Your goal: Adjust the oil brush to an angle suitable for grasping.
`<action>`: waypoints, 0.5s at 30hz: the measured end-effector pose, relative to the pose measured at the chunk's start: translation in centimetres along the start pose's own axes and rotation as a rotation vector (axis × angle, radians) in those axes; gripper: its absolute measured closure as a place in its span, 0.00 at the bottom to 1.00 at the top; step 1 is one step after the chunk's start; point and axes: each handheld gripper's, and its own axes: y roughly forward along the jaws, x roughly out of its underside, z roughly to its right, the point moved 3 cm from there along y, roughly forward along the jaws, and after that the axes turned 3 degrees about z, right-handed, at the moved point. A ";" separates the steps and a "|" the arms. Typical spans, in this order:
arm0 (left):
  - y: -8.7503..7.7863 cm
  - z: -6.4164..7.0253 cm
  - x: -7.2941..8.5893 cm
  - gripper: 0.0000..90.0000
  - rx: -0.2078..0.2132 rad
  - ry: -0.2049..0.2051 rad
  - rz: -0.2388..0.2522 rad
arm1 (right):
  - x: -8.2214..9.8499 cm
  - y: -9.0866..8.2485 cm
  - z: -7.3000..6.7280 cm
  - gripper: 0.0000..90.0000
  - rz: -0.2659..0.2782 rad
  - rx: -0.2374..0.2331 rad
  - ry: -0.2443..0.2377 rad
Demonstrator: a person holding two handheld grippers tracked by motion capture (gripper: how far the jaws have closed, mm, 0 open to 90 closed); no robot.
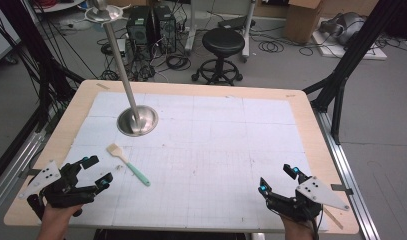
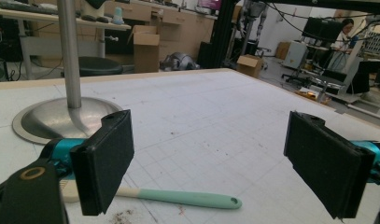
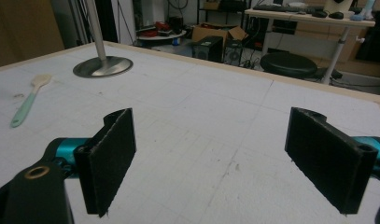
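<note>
Now we're looking down on a wooden table [image 1: 56, 150] topped with a white gridded mat [image 1: 216, 145], lightly scuffed and speckled with a few dark crumbs, and the landmark to steer by is the metal stand [image 1: 136, 120], its round steel base sitting on the far left part of the mat with a slim pole rising from it. Just on the person's side of that base lies the spatula [image 1: 128, 164], pale wooden blade toward the stand, mint-green handle angling away from it toward the near edge, flat on the mat. The left gripper [image 1: 95, 172] sits nearer the person than the stand, close beside the spatula's blade end but not touching it, jaws spread wide with nothing between them; from the left gripper view the spatula [image 2: 178, 198] lies low across the mat in front of the jaws. The right gripper [image 1: 277, 180] is well apart from the stand, over at the near right of the mat, also released, jaws wide and bare. Beyond the stand, past the table's far edge, the grey floor carries a black round stool [image 1: 222, 47], computer towers [image 1: 151, 25], coiled cables and cardboard boxes [image 1: 303, 17]; black frame struts flank the table.
</note>
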 end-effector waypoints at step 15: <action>1.6 0.4 1.8 0.79 0.041 0.038 -0.237 | 0.3 -0.1 0.0 0.18 -0.013 -0.001 0.004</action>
